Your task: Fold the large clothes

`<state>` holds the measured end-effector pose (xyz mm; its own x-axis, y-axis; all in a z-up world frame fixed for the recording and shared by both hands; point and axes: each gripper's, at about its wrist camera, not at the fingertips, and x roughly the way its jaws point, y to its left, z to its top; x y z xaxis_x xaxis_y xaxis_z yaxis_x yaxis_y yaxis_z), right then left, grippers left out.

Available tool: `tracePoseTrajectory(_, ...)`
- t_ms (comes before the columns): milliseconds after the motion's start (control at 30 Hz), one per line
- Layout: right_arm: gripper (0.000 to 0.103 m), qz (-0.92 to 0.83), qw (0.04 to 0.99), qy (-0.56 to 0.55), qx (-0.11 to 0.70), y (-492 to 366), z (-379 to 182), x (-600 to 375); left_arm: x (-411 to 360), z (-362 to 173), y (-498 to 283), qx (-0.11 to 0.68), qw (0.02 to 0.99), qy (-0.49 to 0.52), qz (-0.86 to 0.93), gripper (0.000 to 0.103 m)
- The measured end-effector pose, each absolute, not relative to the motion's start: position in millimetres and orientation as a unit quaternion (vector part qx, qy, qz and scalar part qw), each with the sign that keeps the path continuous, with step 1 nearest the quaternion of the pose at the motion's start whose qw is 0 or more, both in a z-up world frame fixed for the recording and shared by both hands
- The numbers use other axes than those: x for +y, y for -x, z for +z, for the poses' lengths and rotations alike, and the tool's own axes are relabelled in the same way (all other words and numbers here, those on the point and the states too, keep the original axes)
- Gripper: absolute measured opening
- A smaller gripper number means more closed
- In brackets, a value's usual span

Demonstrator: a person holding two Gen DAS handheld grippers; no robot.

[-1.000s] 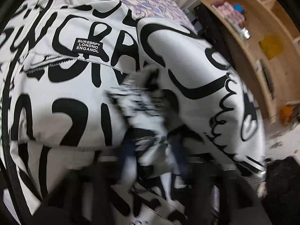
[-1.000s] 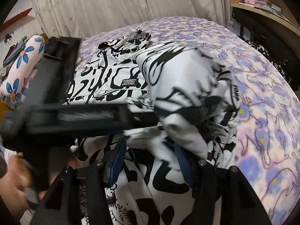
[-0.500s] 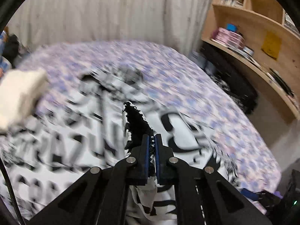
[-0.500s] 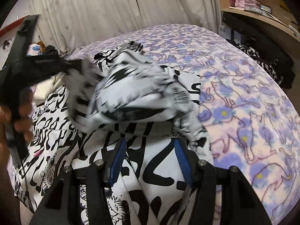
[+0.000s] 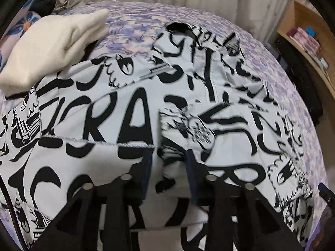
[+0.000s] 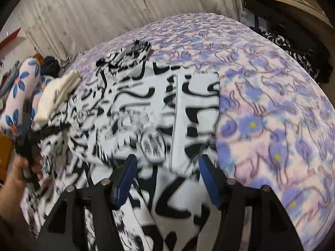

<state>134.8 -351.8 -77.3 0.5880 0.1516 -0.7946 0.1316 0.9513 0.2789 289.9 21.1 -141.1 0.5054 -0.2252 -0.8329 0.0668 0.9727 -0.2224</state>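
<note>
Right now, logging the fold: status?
Both jaws open, empty. Printed garment spread on bed, sleeve folded in. Cream cloth overlaps its far left edge.

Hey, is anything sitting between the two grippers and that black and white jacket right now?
Nothing visible: the left gripper and right gripper, both open, sit directly over the jacket.

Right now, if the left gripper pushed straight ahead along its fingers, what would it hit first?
Probably the black-and-white printed garment right ahead of the open left gripper; a folded flap lies just past its fingertips. Blur makes depth uncertain.
</note>
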Motion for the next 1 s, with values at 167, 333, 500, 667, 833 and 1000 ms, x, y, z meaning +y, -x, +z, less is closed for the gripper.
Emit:
tracePoseTrajectory(167,0.073,-0.035,0.868,-0.191,0.458,-198.6,-80.6,-393.8,19.5,-142.8,-307.1,0.487,0.866,0.076,-0.087,0.058)
tracePoseTrajectory(333,0.073,-0.08,0.839,-0.224,0.489,-255.2,-115.7,-429.4,6.6,-153.2,-327.0,0.507,0.85,0.076,-0.122,0.032)
tracePoseTrajectory(500,0.033,-0.082,0.814,-0.245,0.52,-281.3,-155.5,-440.2,-6.2,-147.6,-335.6,0.491,0.864,0.033,-0.107,0.007)
tracePoseTrajectory(667,0.003,-0.114,0.845,-0.213,0.477,-276.2,-142.6,-441.8,-5.8,-133.0,-342.0,0.456,0.884,0.039,-0.097,0.005)
tracePoseTrajectory(833,0.006,-0.128,0.833,-0.192,0.502,-282.7,-153.9,-442.0,-5.8,-167.3,-353.7,0.501,0.863,0.017,-0.065,0.011)
tracePoseTrajectory(1000,0.009,-0.139,0.846,-0.174,0.485,-257.1,-112.4,-427.3,1.1,-145.5,-331.4,0.479,0.876,0.001,-0.046,0.021)
